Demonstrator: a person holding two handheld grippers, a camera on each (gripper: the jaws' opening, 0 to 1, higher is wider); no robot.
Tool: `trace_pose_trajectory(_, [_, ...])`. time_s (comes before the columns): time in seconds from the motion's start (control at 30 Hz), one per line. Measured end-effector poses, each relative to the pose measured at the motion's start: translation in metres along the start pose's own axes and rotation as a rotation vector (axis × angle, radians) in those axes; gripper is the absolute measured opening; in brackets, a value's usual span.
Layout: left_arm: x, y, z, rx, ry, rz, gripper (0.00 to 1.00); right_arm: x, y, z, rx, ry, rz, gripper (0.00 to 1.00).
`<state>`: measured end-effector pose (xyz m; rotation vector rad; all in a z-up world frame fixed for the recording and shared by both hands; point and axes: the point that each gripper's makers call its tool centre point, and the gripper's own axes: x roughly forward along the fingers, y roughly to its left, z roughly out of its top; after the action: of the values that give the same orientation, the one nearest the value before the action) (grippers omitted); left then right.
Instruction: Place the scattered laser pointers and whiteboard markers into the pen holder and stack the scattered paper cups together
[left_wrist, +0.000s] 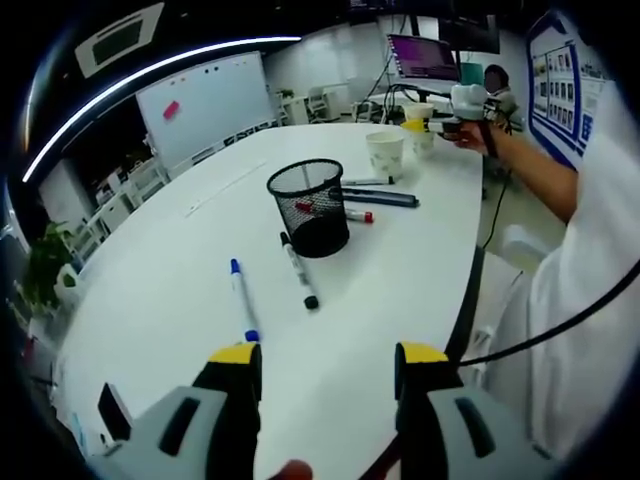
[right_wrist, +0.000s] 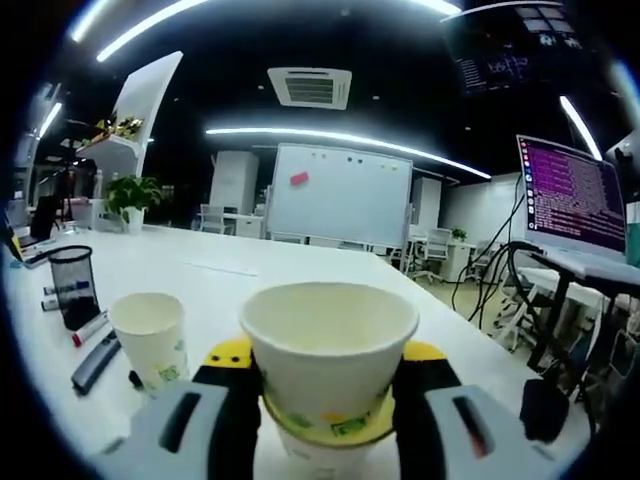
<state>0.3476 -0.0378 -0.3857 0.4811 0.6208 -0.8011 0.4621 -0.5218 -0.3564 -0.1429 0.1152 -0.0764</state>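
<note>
Paper cup (right_wrist: 328, 345) is light and crushes easily, so your right gripper (right_wrist: 327, 385) fingers clamp its lower wall gently; second cup (right_wrist: 150, 338) stands just beside, near the table (right_wrist: 230, 270) edge. Left gripper (left_wrist: 328, 362) fingers gape empty

On the table (left_wrist: 180, 290), markers (left_wrist: 299, 270) lie around the pen holder (left_wrist: 310, 207), cups (left_wrist: 386, 153) apparently standing beyond it.
</note>
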Motion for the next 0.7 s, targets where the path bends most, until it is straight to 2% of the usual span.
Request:
trace_pose_trajectory(0.37, [-0.0008,-0.001,0.0014,-0.004,-0.005,-0.003,0.54,0.001,0.0048,-0.0011,-0.03,0.018,0.009,0.57])
trace_pose_trajectory(0.7, [-0.0012,-0.0014,0.0002,-0.005,-0.005,-0.002,0.54,0.0008,0.0096,0.0001,-0.016,0.008,0.028,0.6])
